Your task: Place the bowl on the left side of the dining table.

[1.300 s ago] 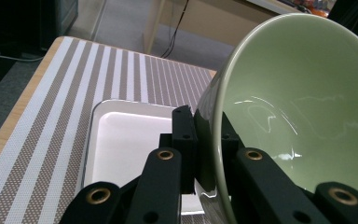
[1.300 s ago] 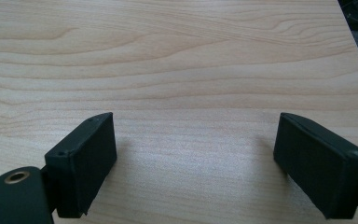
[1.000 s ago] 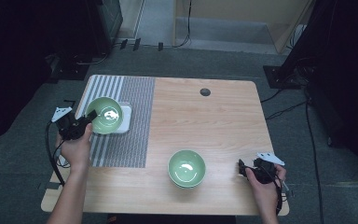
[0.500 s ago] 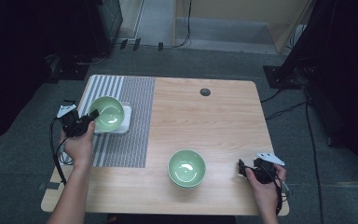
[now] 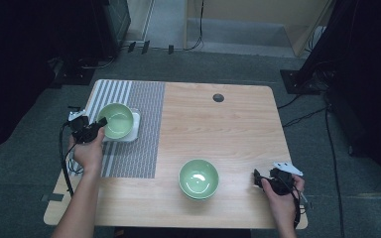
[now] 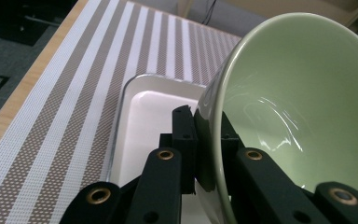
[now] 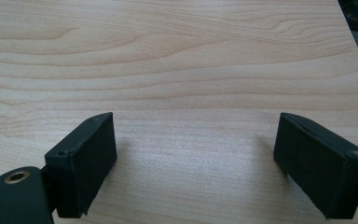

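A light green bowl (image 5: 116, 120) sits over a white square tray (image 5: 135, 130) on the striped placemat at the table's left. My left gripper (image 5: 99, 124) is shut on the bowl's near rim. In the left gripper view the bowl (image 6: 298, 93) is tilted, one jaw inside the rim and one outside, with the tray (image 6: 149, 107) below it. I cannot tell whether the bowl touches the tray. A second green bowl (image 5: 198, 178) stands on bare wood near the front edge. My right gripper (image 5: 259, 179) rests to its right, open, with only tabletop between its fingers (image 7: 84, 163).
The striped placemat (image 5: 139, 153) covers the left third of the wooden table (image 5: 228, 134). A small dark round hole (image 5: 218, 97) lies near the far edge. Cables run over the floor behind the table and trail off each gripper.
My left gripper and the bowl it holds have shifted slightly to the right over the tray. The right hand and the second bowl have not moved.
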Demonstrator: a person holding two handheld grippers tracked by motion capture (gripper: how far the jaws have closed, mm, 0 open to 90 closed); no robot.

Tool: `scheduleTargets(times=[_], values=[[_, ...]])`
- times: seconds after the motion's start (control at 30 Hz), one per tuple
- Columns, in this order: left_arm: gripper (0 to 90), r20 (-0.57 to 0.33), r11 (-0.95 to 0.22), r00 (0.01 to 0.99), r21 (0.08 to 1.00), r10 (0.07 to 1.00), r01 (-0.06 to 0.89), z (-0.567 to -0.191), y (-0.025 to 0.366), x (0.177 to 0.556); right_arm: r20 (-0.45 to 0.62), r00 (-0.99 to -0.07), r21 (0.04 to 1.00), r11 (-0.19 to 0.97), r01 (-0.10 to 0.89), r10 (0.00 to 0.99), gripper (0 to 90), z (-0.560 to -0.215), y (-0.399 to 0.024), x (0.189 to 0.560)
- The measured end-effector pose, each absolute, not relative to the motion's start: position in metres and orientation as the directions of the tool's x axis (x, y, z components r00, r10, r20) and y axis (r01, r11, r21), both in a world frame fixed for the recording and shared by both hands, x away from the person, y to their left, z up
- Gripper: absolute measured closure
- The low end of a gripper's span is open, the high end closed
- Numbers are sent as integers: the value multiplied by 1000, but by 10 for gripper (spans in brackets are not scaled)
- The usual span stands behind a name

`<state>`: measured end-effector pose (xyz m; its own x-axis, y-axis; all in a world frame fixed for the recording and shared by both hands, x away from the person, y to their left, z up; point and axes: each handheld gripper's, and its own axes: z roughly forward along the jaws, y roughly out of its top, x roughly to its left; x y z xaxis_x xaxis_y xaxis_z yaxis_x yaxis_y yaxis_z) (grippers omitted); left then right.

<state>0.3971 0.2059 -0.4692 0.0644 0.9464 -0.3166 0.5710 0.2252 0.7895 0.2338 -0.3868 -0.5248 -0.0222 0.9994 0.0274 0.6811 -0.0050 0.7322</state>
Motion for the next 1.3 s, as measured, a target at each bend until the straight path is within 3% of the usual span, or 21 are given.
scheduleTargets(times=[0.53, 0.73, 1.13, 1.3], values=[[840, -276, 221, -34, 683, 960, 696, -477, 207, 421, 27, -22, 732, -5, 681, 999, 128, -525, -387, 234], [840, -312, 255, -60, 636, 948, 728, -479, 211, 430, 27, -23, 732, -4, 681, 999, 128, -525, -387, 234], [828, -281, 213, -51, 583, 958, 784, -477, 210, 445, 27, -23, 732, -5, 681, 999, 128, -525, -387, 234], [667, -309, 209, -14, 607, 951, 766, -473, 210, 443, 28, -23, 732, -5, 681, 999, 129, -525, -387, 234]])
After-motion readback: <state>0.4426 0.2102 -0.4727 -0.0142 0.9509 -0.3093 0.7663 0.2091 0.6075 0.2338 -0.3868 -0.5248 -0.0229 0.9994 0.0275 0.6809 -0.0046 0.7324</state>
